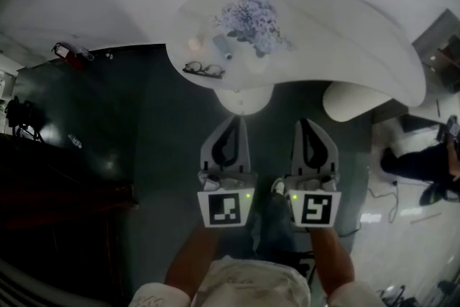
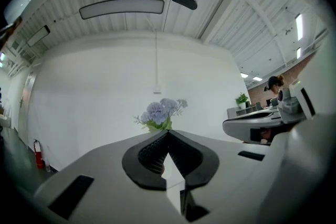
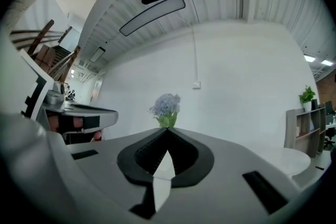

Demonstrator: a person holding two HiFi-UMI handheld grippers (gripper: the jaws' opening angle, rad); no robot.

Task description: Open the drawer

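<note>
The left gripper (image 1: 237, 120) and the right gripper (image 1: 305, 122) are held side by side, near to each other but apart, both pointing away from the person toward a curved white desk (image 1: 345, 32). In the left gripper view the dark ribbed pads (image 2: 152, 155) are pressed together at the tip with nothing between them. The right gripper view shows the same: pads (image 3: 181, 152) meeting at the point, pinching nothing. Each gripper carries a cube with square markers at its near end, and a bare forearm leads into each from below.

A rounded white piece (image 1: 242, 98) juts from under the desk's near edge, just beyond the left gripper's tip. Whether it is the drawer cannot be told.

On the desk stands a bunch of pale blue-purple flowers (image 1: 251, 18), which rises right behind the closed tips in both gripper views. To its near left lies a pair of dark-rimmed glasses (image 1: 203, 70), close to the desk edge.

The dark green floor (image 1: 108, 118) spreads to the left, with a red fire extinguisher (image 1: 68, 52) at its far left by the white wall. At the right edge a seated person's dark-trousered legs (image 1: 420, 162) show.
</note>
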